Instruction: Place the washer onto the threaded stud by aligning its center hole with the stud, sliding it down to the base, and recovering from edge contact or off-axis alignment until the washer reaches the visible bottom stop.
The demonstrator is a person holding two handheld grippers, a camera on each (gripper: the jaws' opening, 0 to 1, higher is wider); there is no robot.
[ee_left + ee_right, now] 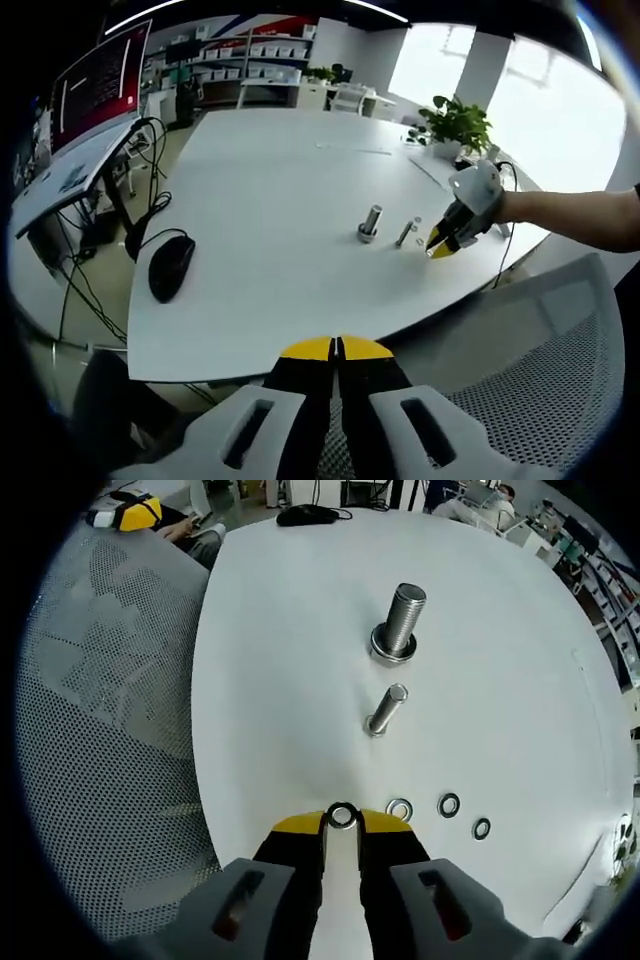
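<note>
Steel washer (341, 816) sits pinched in the right gripper (342, 818), seemingly just lifted off the table (280, 680); left gripper (337, 348) closed, empty; next, carry it above the small stud (386, 709) and centre the hole.

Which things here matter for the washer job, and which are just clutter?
Job: washer in right gripper; large threaded stud; smaller stud; three spare washers.
Lying about: mouse, potted plant, mesh chair.

Four washers (449, 804), two threaded studs (399, 622), one computer mouse (171, 266), one potted plant (456, 124).
</note>
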